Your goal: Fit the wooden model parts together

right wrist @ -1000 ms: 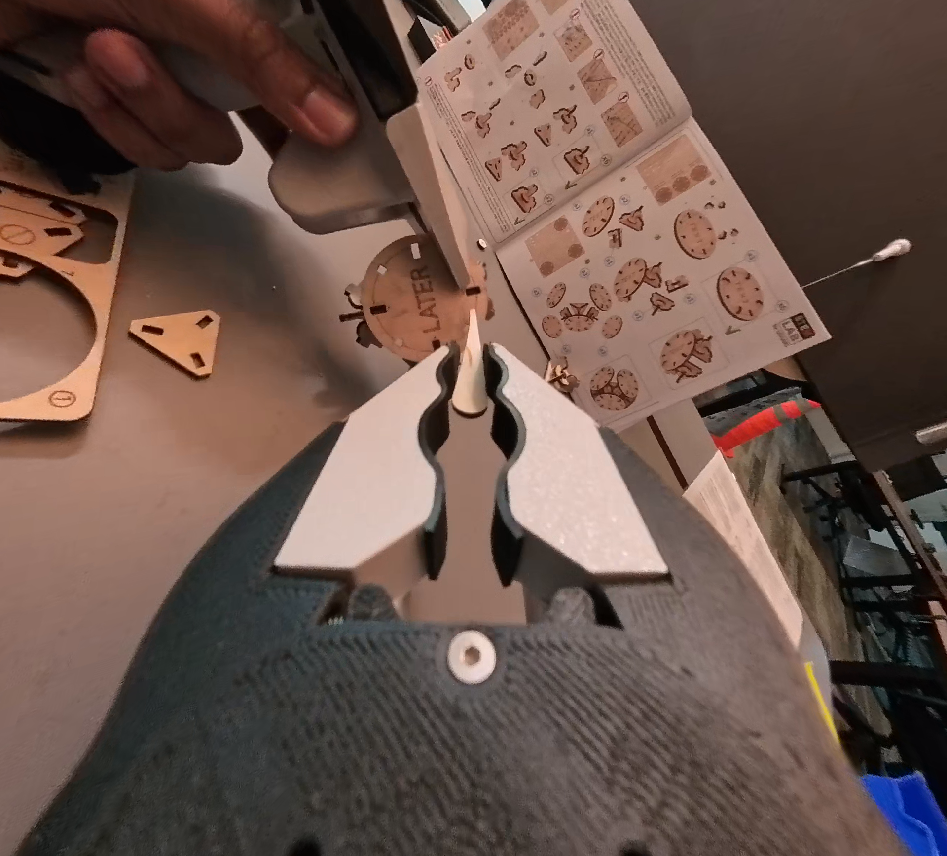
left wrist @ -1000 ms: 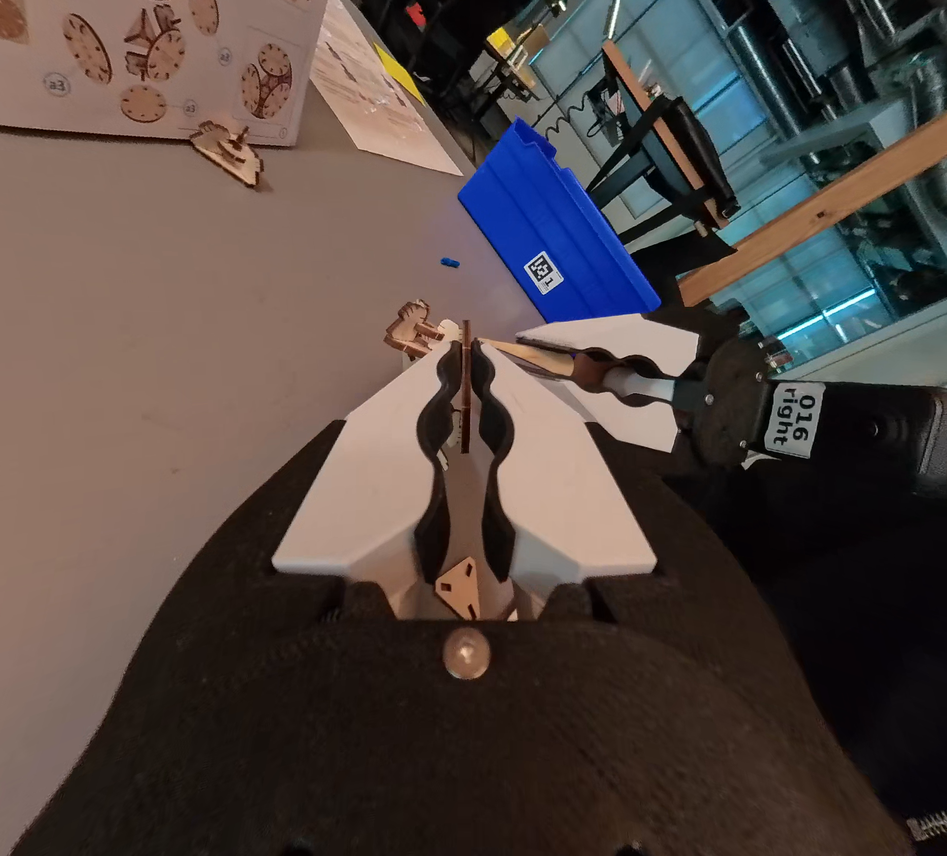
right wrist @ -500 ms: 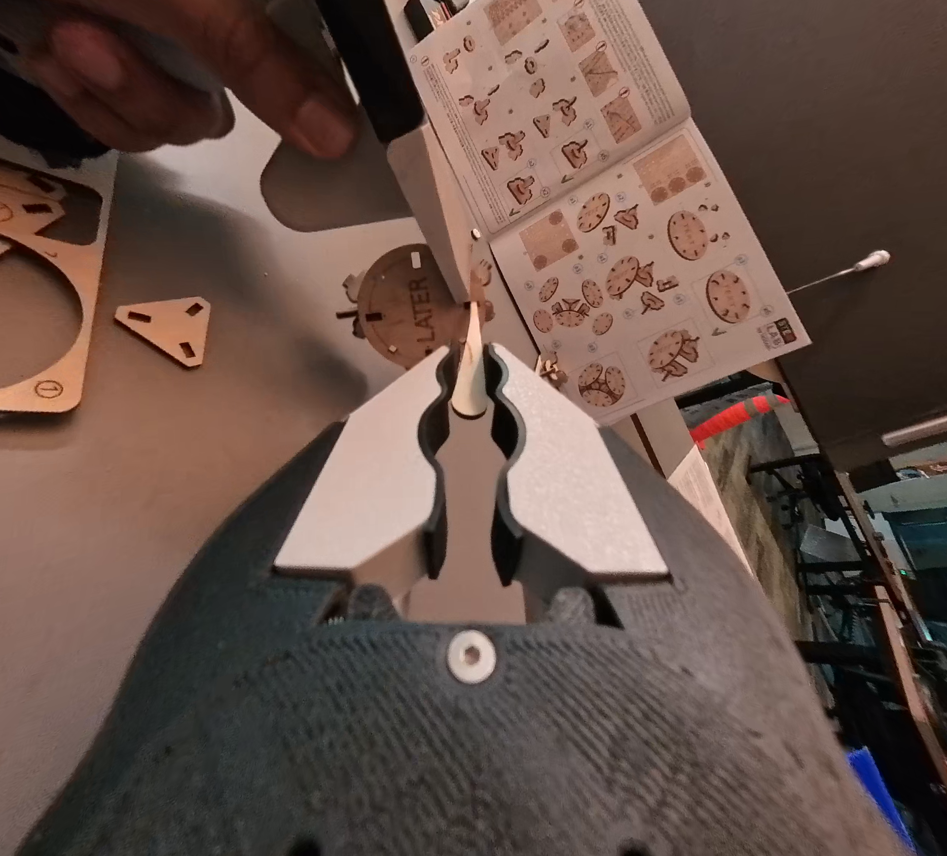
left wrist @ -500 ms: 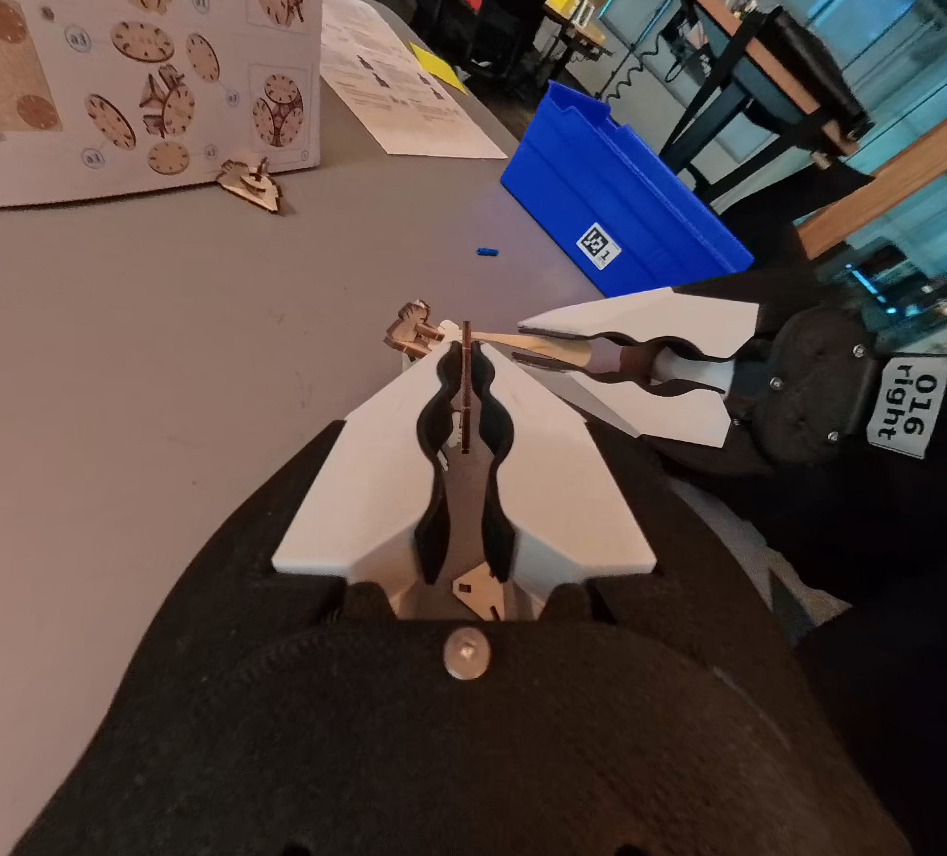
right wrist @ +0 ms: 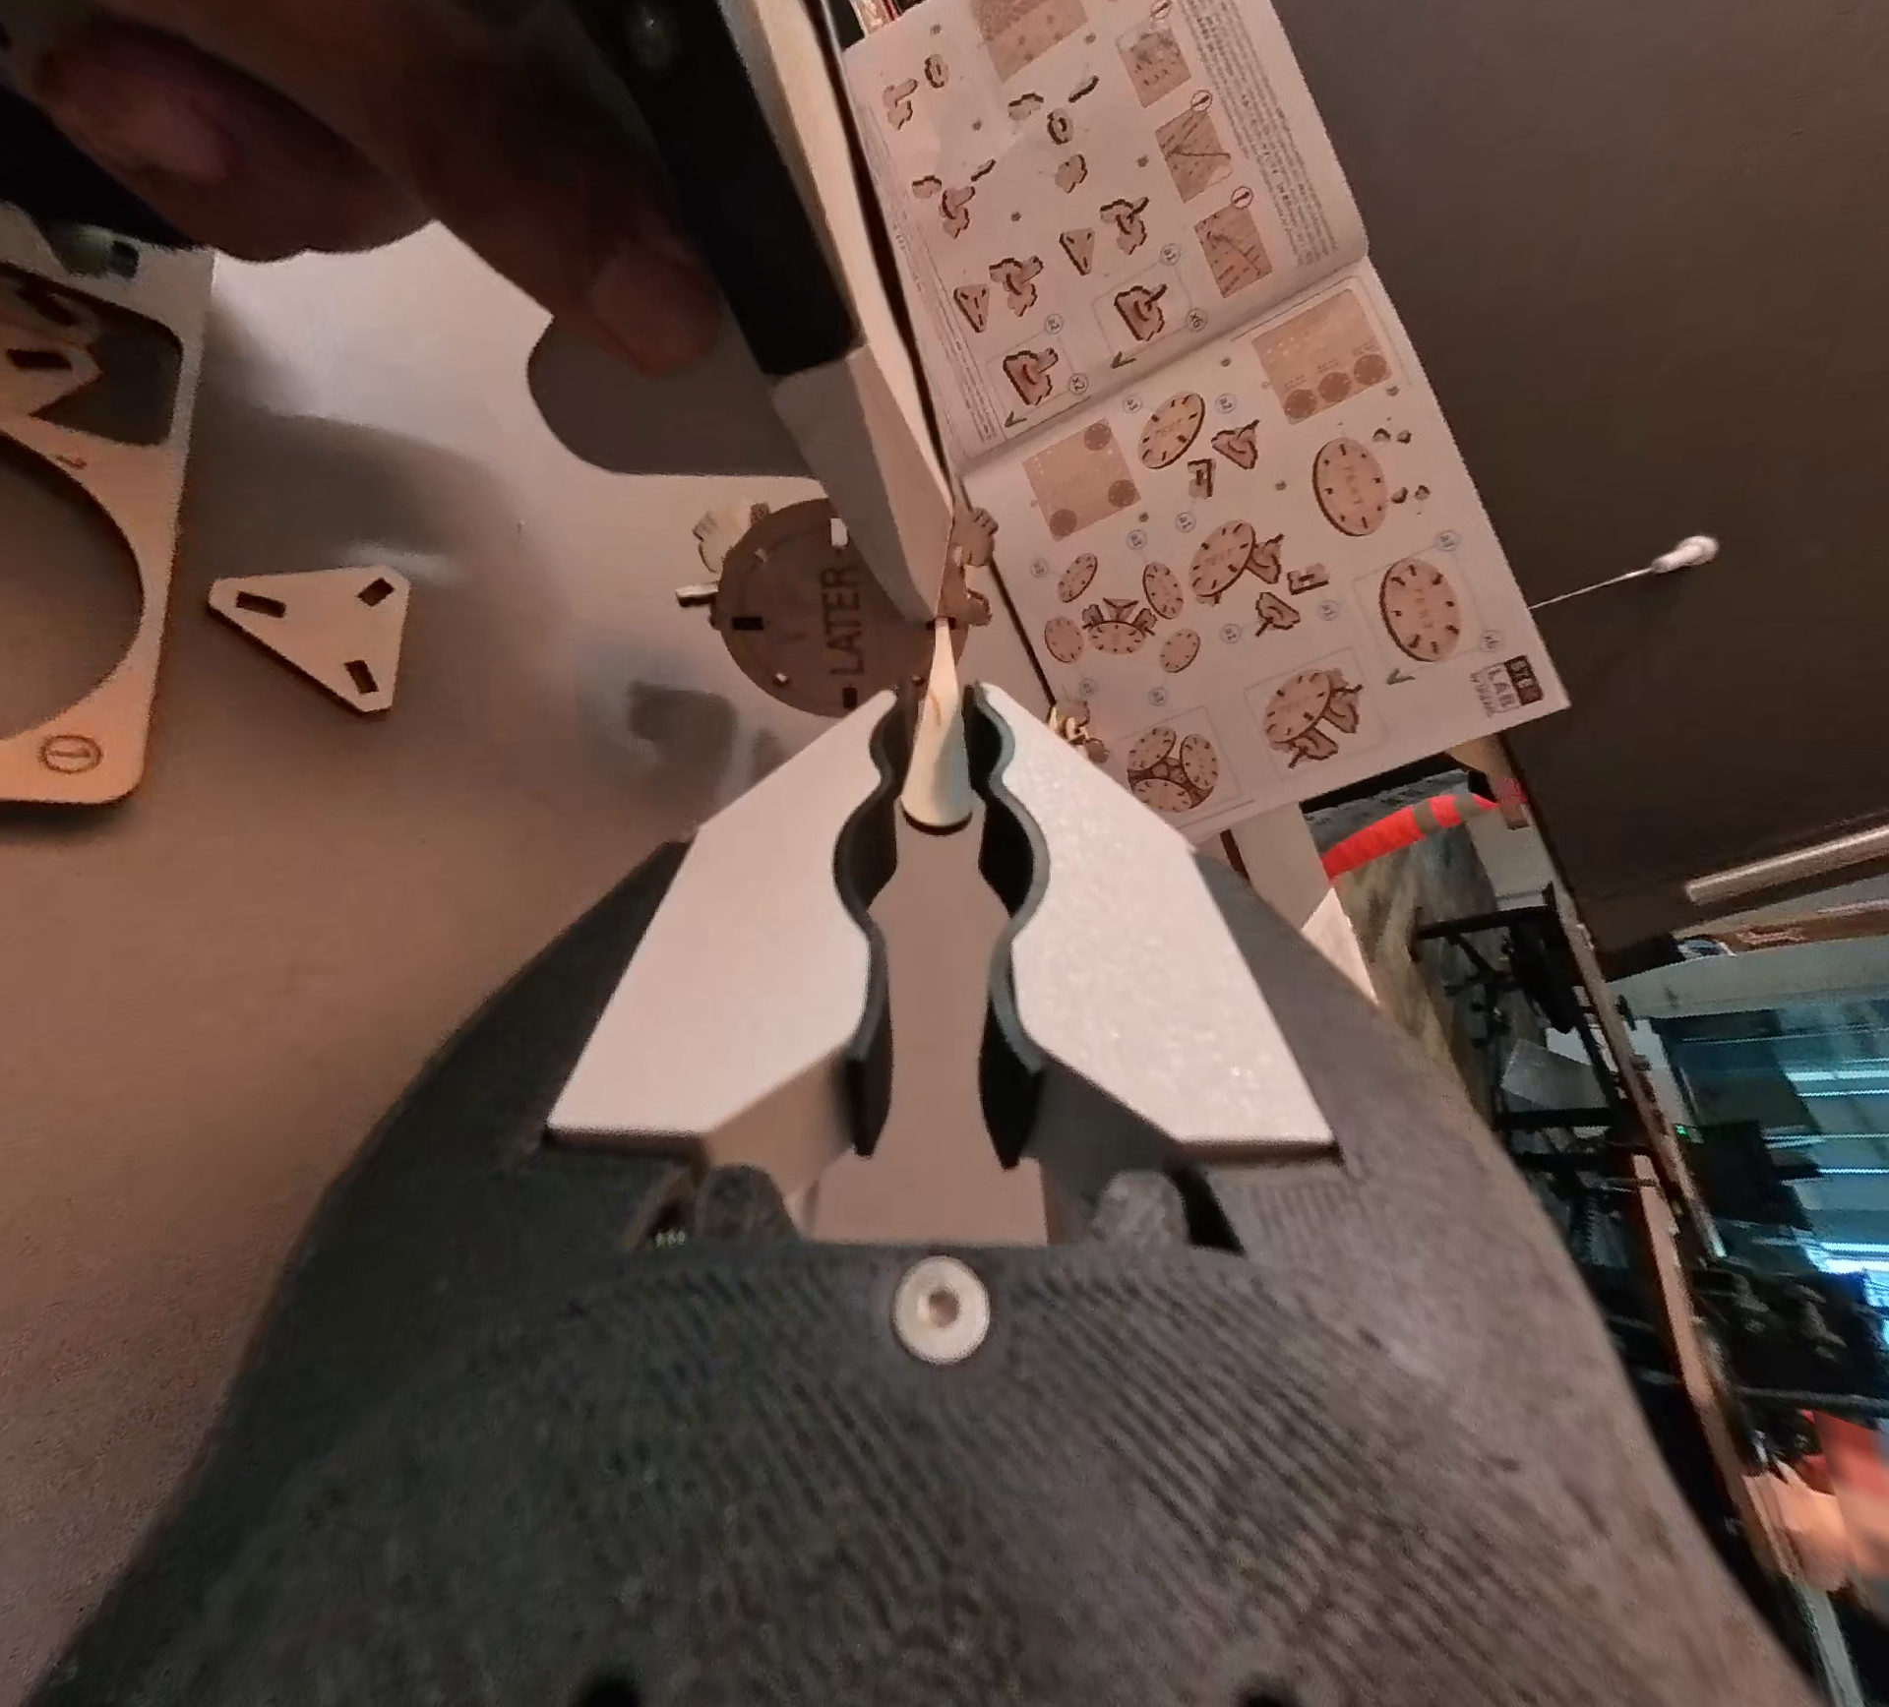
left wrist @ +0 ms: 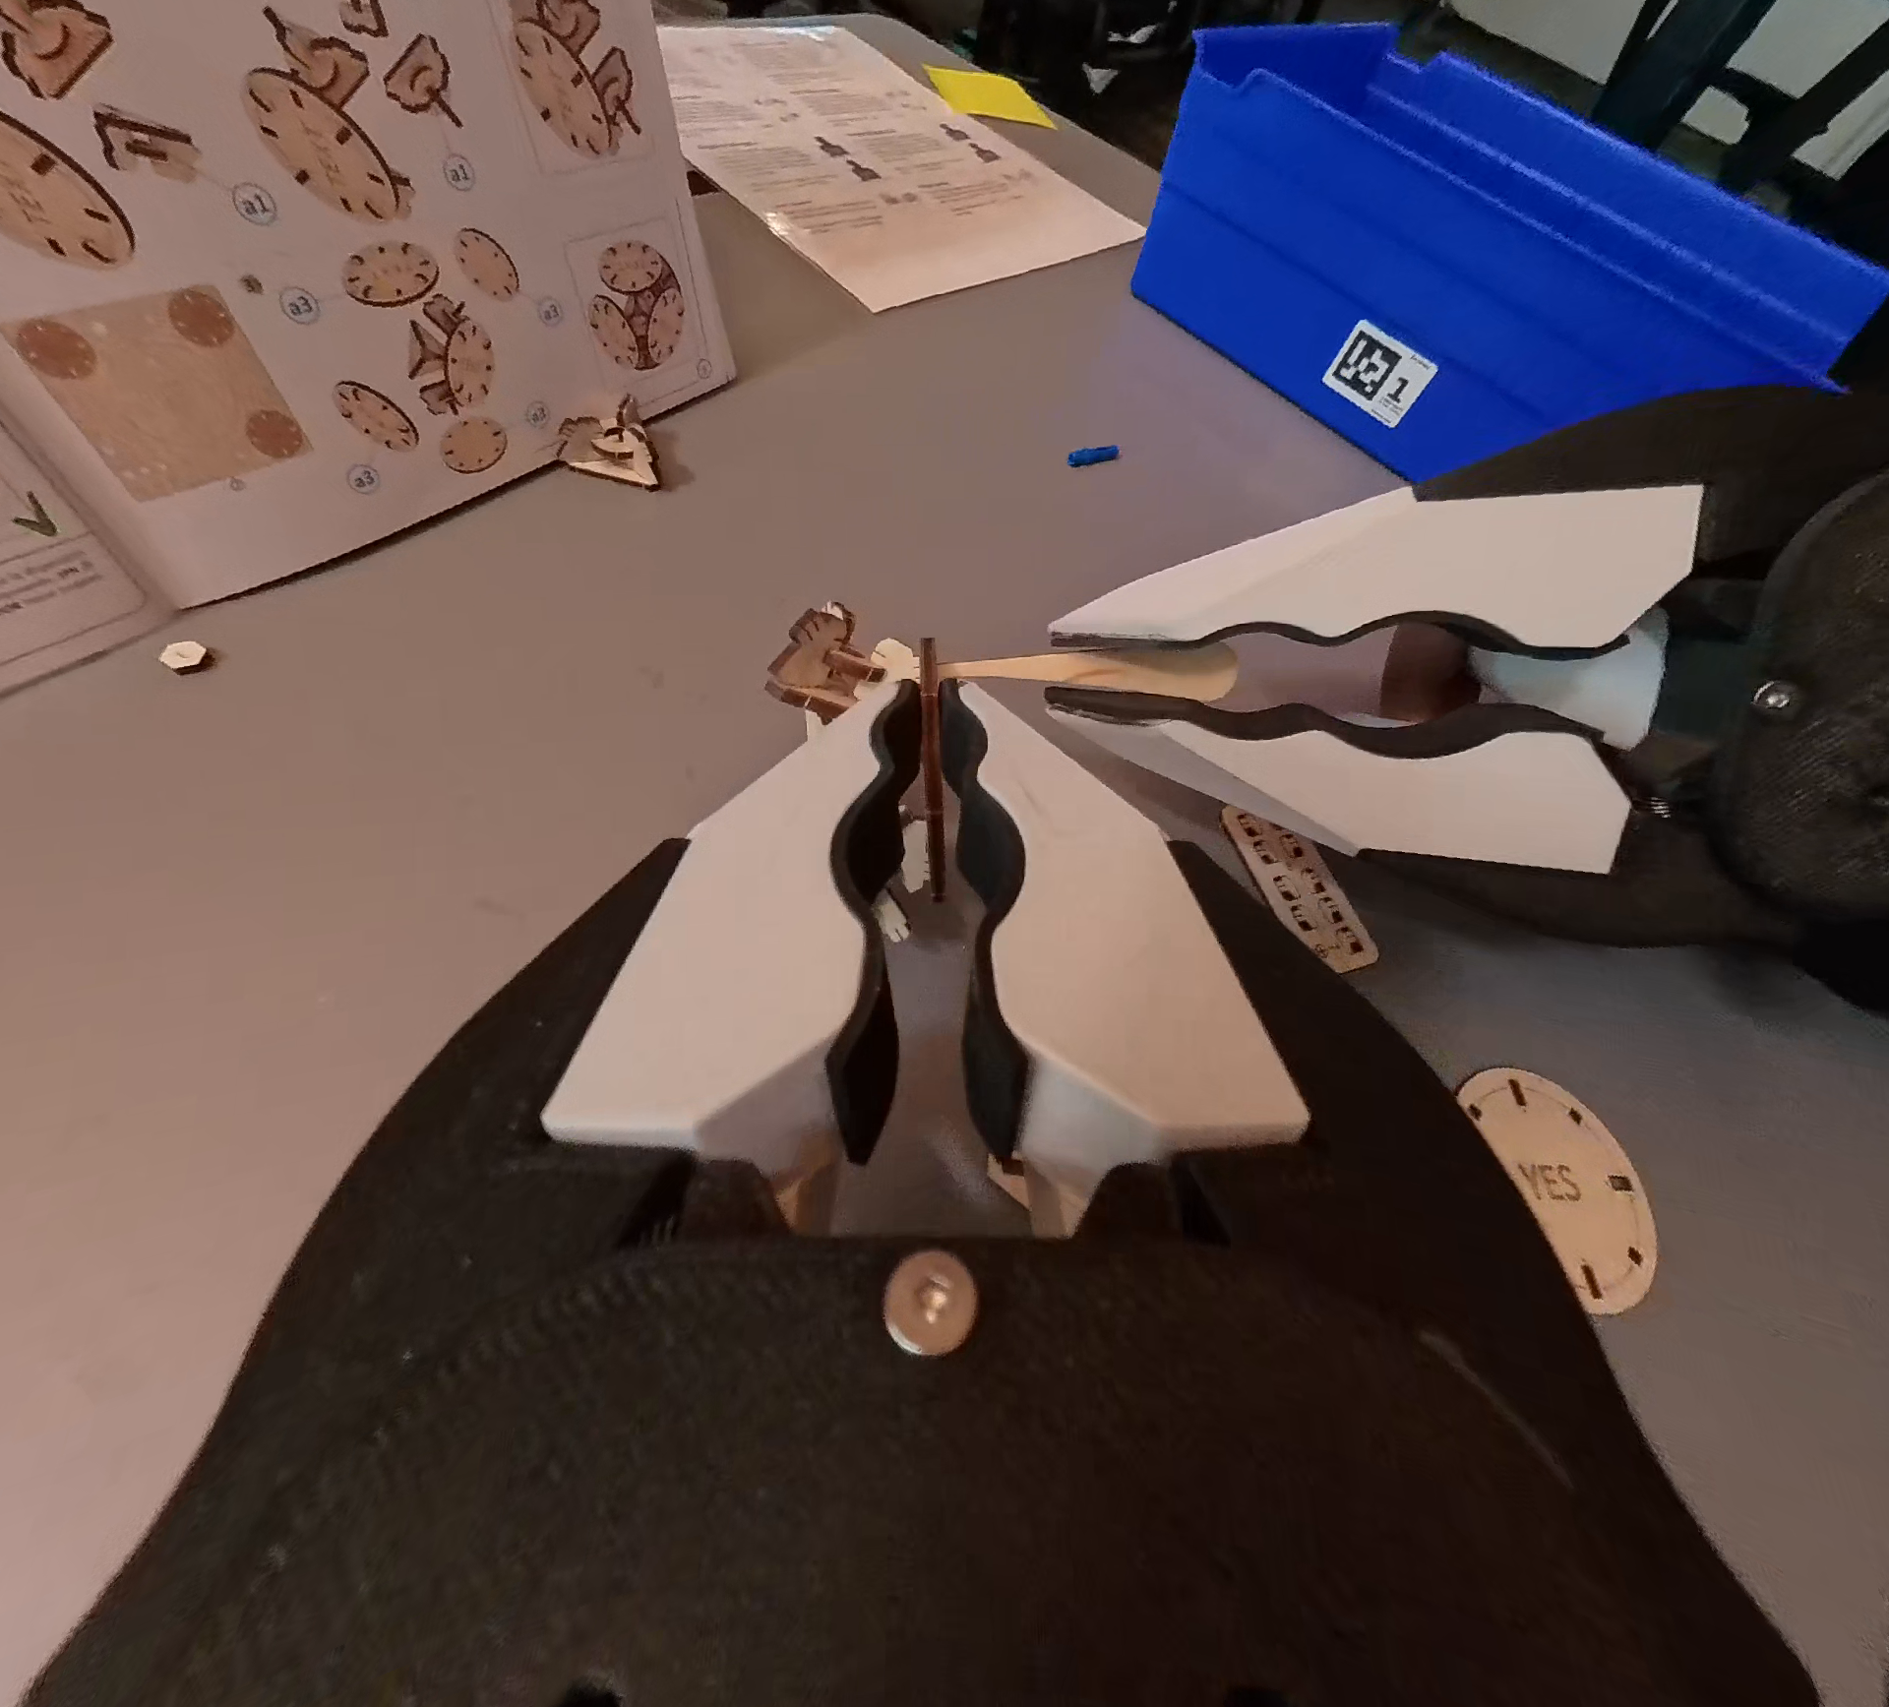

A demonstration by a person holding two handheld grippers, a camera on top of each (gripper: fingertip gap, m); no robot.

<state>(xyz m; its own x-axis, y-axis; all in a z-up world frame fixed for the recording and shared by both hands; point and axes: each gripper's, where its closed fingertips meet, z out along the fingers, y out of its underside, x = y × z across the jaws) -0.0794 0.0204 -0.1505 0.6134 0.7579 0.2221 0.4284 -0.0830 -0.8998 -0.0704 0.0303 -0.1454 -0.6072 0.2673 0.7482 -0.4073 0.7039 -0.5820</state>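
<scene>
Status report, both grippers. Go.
Left gripper clamps wooden disc edge-on. Right gripper pinches pale wooden stick, tip at disc. Booklet behind, apart.

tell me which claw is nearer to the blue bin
Right. The right claw, gripping a pale wooden stick, sits just in front of the blue bin; the left claw is farther back, clamped on a thin wooden disc.

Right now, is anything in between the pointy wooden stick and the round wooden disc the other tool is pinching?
Nothing visible is. The right tool pinches the light wooden stick, whose thin tip already reaches the wooden disc, which is clamped edge-on in the left tool. A small wooden assembly sits on the disc's far side, not between them.
</scene>
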